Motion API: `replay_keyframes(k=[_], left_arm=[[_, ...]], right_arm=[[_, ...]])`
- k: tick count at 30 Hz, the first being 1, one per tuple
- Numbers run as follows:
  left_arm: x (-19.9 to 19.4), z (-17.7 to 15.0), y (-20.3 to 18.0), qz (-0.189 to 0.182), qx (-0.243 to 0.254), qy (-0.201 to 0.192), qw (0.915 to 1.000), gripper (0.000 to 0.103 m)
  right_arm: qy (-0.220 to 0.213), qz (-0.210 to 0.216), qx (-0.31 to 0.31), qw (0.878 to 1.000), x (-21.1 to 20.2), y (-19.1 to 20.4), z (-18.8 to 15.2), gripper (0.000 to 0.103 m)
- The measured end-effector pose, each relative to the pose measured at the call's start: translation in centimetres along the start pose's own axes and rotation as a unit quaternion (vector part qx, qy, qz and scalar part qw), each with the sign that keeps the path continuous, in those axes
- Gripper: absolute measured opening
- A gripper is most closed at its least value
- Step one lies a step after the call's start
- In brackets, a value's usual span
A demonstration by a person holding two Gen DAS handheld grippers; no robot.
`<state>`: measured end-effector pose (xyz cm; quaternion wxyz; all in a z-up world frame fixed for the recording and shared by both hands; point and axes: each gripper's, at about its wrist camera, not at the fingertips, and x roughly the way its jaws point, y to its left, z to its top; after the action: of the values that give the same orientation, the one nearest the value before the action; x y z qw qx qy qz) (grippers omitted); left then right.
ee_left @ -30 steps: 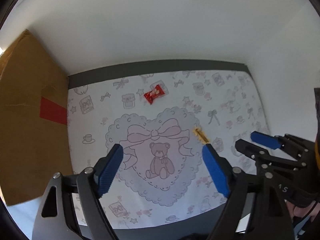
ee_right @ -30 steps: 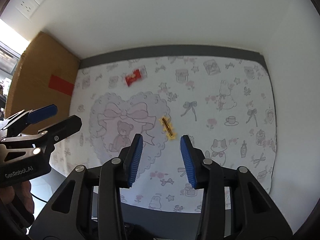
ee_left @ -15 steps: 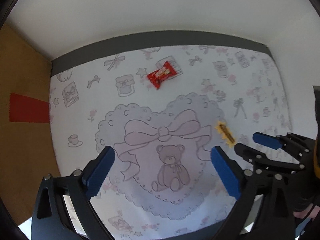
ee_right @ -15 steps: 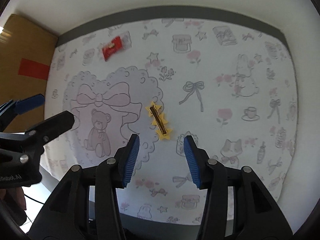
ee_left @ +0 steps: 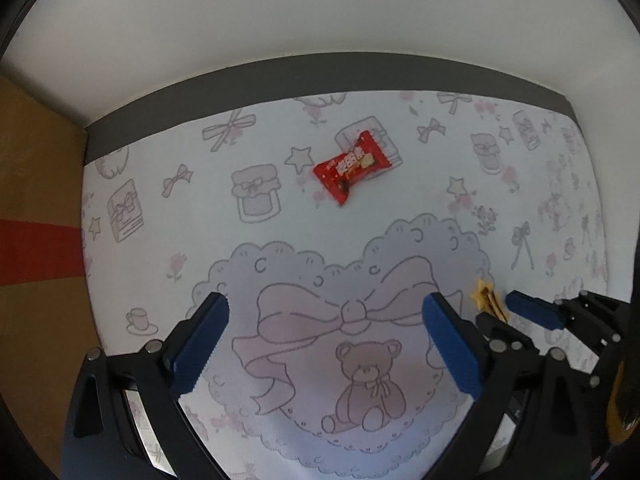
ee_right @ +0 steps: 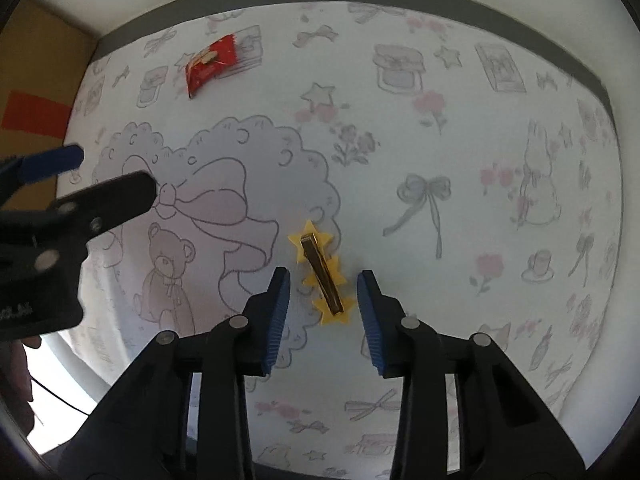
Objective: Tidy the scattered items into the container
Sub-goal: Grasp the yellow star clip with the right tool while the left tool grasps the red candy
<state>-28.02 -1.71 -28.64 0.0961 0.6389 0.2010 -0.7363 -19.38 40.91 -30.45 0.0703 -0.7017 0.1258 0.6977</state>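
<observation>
Left hand-held gripper (ee_left: 324, 344) fills the lower frame, blue pads spread wide over the teddy-bear heart printed on the desk (ee_left: 280, 240) cloth. Red snack packet (ee_left: 352, 166) lies above centre, well apart. At right, the right hand-held gripper (ee_left: 500, 314) pokes in, parted fingers straddling a yellow star hair clip (ee_left: 486, 298). Cardboard box (ee_left: 40, 280) stands along the left edge.
</observation>
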Motion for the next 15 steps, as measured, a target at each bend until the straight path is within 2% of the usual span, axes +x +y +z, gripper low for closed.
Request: replay_keyframes(k=[3, 11, 15], left_arm=[[0.2, 0.5, -0.3, -0.002, 0.005, -0.001, 1.0, 0.097], [0.6, 2.3, -0.3, 0.001, 0.018, -0.013, 0.9998, 0.097], [0.4, 3.3, -0.2, 0.027, 0.028, -0.033, 0.9987, 0.097]], right_arm=[[-0.003, -0.022, -0.011, 1.0, 0.0, 0.3, -0.1, 0.022], [-0.012, -0.012, -0.011, 1.0, -0.2, -0.3, 0.6, 0.019], [-0.016, -0.007, -0.013, 1.0, -0.3, -0.7, 1.5, 0.019]])
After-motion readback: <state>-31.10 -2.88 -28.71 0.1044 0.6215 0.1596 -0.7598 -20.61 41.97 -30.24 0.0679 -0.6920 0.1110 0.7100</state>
